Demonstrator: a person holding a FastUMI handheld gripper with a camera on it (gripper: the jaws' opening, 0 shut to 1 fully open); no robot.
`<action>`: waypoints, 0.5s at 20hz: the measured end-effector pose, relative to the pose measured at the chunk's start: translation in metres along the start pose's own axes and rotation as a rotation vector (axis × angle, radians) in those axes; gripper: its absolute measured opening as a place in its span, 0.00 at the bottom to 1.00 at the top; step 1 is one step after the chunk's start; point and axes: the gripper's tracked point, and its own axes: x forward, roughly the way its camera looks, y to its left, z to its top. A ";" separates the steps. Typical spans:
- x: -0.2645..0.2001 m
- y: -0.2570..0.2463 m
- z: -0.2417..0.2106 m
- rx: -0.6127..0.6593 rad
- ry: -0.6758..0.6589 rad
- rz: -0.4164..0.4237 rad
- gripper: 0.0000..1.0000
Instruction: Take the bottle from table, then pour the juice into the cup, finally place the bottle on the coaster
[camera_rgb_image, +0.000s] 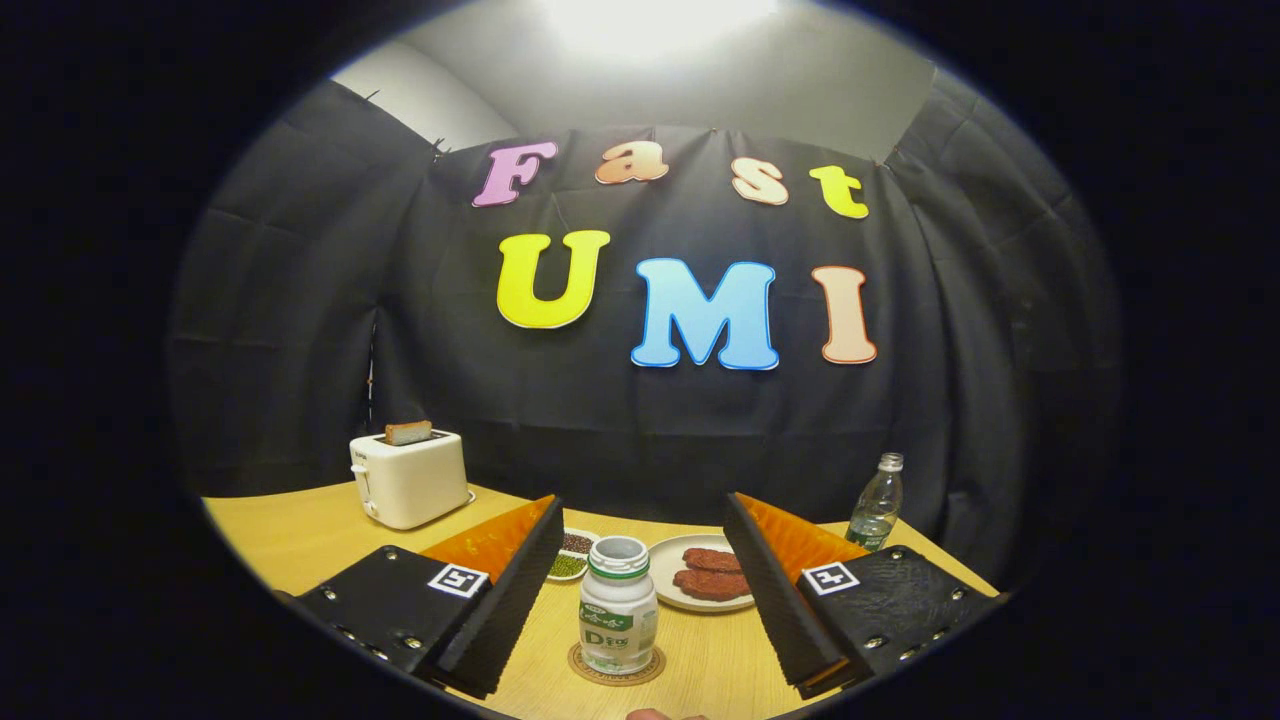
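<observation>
Between the two spread fingers of the gripper (640, 600) stands the bottle (618, 605), a small squat plastic one with a white body, a printed label and an open mouth with no cap. It sits upright on the coaster (616, 668), a thin round disc with a dark rim, lying on the smooth wooden table (300, 535). The gripper is released: its fingers stand wide apart, one on each side of the bottle, and neither touches it. Just beyond the bottle is a round pale plate (668, 570) bearing two flat reddish-brown patties (712, 574). Beside the plate is a small white divided dish (572, 555) of dark and green beans. Farther back stand a boxy cream toaster (410, 478) with a slice of bread in its slot, and a clear ribbed water bottle (878, 503) with a pale cap.
</observation>
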 end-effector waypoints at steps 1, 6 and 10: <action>-0.004 -0.003 0.007 0.006 0.000 -0.010 0.98; -0.017 -0.015 0.033 -0.038 0.009 -0.032 0.99; -0.030 -0.018 0.048 -0.021 0.005 -0.021 0.99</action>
